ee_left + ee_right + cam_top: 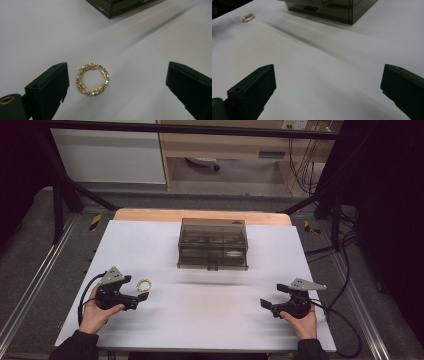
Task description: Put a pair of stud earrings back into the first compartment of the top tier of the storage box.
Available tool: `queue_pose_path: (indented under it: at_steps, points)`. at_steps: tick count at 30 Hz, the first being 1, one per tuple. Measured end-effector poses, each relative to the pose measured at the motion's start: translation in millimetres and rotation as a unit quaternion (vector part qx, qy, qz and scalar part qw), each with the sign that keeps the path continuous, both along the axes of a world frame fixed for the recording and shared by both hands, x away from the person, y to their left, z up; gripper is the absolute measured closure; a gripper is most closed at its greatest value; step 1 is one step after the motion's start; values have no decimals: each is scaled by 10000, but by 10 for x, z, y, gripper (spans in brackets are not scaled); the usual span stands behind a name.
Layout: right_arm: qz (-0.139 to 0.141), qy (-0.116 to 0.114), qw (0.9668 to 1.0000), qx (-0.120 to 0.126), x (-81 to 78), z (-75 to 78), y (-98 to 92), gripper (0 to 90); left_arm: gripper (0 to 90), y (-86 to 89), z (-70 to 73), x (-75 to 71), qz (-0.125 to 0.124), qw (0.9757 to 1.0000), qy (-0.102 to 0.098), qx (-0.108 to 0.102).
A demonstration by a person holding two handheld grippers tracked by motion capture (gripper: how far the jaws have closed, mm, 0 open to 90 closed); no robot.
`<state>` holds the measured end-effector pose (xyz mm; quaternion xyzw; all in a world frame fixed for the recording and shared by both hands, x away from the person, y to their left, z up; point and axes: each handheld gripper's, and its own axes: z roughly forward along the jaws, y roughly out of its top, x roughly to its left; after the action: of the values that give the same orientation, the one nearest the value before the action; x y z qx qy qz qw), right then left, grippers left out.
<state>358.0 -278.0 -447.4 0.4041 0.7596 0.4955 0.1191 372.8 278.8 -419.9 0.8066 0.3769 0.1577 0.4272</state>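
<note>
A small gold beaded ring (93, 79) lies flat on the white table mat (200, 320), at the left in the high view (144, 284). My left gripper (117, 75) is open with its jaws on either side of the ring, which lies close to the left jaw and touches neither. In the high view the left gripper (137, 288) sits low over the mat, held by a hand. My right gripper (273, 296) is open near the front right, with bare mat between its jaws (328, 72). The ring (248, 17) lies far off in the right gripper view.
A smoke-tinted clear drawer box (213, 244) stands at the middle back of the mat, its drawers looking closed; its corner (117, 7) and front (332, 10) show in the gripper views. A wooden table edge (150, 215) runs behind the mat. Cables trail at the right.
</note>
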Motion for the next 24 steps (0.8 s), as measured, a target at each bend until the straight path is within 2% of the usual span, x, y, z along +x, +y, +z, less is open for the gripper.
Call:
queue_pose_path:
  at_steps: [6, 9, 13, 15, 16, 17, 19, 24]
  points:
    - [-11, 4, 10000, -8, -2, 1, -1, 5, 47, -23, 40, 102, 119, 9999, 40, 60]
    - [-10, 4, 10000, -40, 0, -3, 0, 5, 47, -41, 43, 173, 195, 9997, 79, 158]
    - [-14, 16, 10000, -44, 2, -5, 4, 5, 62, -44, -5, 279, 387, 9987, 159, 301]
    - [-19, 13, 10000, -48, 1, -5, 3, 5, 79, -43, -20, 295, 403, 9985, 180, 329]
    - [-19, 11, 10000, -47, 1, -5, 3, 5, 85, -49, -57, 324, 491, 9974, 222, 477]
    - [-19, 11, 10000, -47, 1, -5, 3, 5, 93, -49, -57, 324, 491, 9974, 222, 477]
    - [-21, 27, 10000, -51, 1, -6, 6, 5, 113, -50, -110, 352, 552, 9961, 261, 639]
    - [-9, 31, 10000, -69, 5, -8, 6, 5, 193, -46, -163, 393, 670, 9943, 286, 785]
